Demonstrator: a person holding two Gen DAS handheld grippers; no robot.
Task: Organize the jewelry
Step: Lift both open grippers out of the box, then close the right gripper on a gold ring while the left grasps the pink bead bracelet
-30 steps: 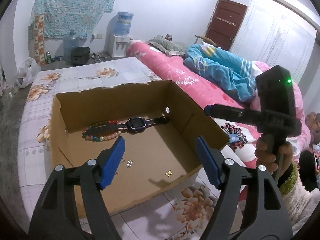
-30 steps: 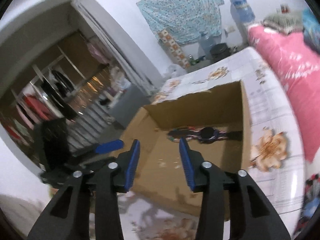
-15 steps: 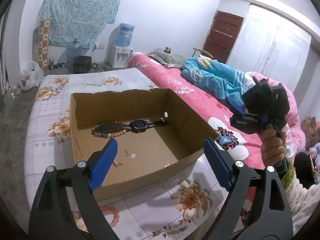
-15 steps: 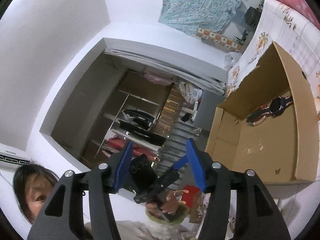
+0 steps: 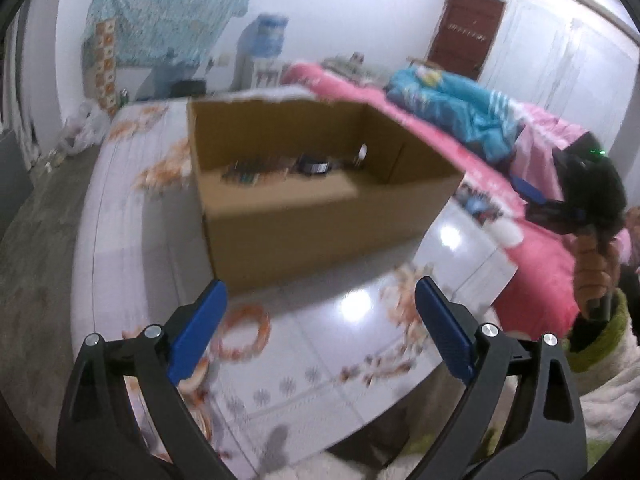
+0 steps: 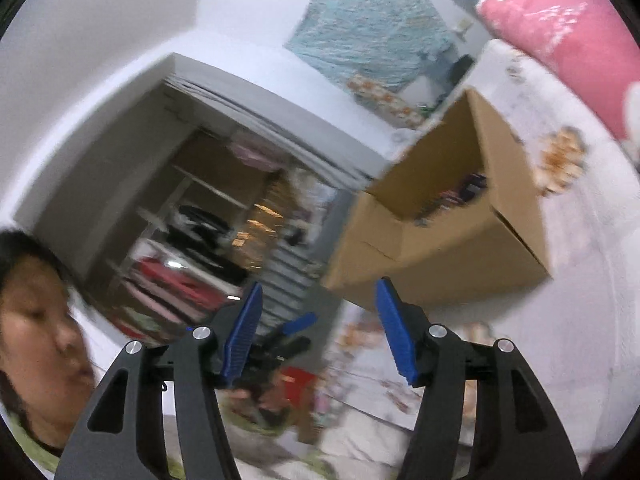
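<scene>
– What does the surface look like?

– A low table under a glossy white cloth printed with orange flowers, lamp glare on it. A brown cardboard box stands on it, open on top. At the far side of the box floor lie a beaded bracelet and a dark watch, both blurred. On the cloth, near the left gripper, lies an orange bead ring.

– And the grippers?

– The left one hovers above the near edge, blue fingers spread wide, holding nothing. The right gripper is also spread and empty, tilted towards the room's left side.

– The room?

– White walls, a patterned turquoise cloth hung on the far wall, a water dispenser beside it, a brown door far right. A pink bed with a blue blanket runs along the right (everything smeared by motion). The right wrist view shows open wardrobe shelves.
</scene>
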